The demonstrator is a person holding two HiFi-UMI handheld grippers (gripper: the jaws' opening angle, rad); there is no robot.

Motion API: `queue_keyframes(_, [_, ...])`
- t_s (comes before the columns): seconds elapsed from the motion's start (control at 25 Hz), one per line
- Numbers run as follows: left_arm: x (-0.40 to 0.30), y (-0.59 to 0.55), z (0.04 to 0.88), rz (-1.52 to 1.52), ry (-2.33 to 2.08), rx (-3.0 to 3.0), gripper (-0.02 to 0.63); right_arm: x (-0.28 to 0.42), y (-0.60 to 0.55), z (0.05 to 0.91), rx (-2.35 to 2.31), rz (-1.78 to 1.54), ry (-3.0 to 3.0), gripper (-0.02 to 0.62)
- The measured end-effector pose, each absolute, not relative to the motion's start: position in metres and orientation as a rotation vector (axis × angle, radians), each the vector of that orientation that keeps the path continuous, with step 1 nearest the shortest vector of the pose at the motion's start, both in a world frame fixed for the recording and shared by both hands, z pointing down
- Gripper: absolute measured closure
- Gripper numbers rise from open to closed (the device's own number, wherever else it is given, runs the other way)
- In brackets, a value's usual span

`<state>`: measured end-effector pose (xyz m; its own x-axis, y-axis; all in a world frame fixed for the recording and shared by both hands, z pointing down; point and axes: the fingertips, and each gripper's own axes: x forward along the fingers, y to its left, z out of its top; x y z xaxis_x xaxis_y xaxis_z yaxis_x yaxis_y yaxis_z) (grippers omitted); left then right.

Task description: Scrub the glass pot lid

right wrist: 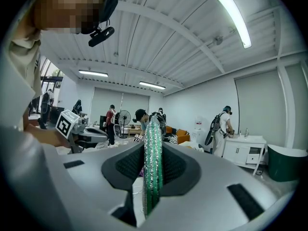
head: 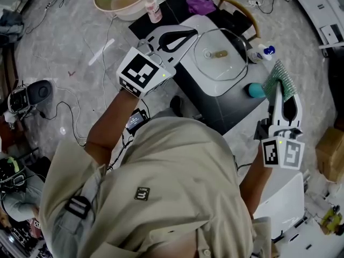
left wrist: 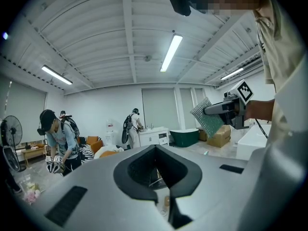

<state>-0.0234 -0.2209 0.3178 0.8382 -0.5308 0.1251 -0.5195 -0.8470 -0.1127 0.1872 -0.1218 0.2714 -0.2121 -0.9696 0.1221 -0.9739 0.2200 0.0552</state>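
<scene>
1. The glass pot lid (head: pixel 220 55) is lying flat, knob (head: pixel 221 54) up, on a white board (head: pixel 212 89). The board is resting on a black table (head: pixel 228 112). The lid's rim is sitting inside the board's edges, nearest the right one.
2. The left gripper (head: pixel 194 33) is reaching in over the board's far left corner, its tips just beside the lid's left rim. I cannot tell whether they are touching it. Its jaws are drawn together to a narrow slit, with nothing between them.
3. The right gripper (head: pixel 280 90) is hanging off the table's right side, well apart from the lid. Its jaws are clamping a green scrub pad (head: pixel 282 77), which is showing edge-on in the right gripper view and sticking out past the tips.
4. A teal object (head: pixel 256 90) is lying between the pad and the lid, at the board's right edge. A white-and-blue bottle (head: pixel 266 51) is crowding the lid's far right rim.
5. A bare strip of board is showing along the lid's near side, toward the person.
6. A purple cloth (head: pixel 200 5) is lying at the table's far end. A pink bottle (head: pixel 154 9) and a basin (head: pixel 124 1) are sitting beyond the far left corner.
7. Cables (head: pixel 64 109) are trailing over the grey floor (head: pixel 64 42) on the left, and a cardboard box (head: pixel 329 153) is standing on the right.
</scene>
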Motion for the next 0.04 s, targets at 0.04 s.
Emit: queue_keyframes(0.04, [-0.0233,-0.2209,0.3177,-0.233,0.842,-2.940,0.592,0.1874,-0.1217,0.2710,1.884,0.049,-2.349,0.506])
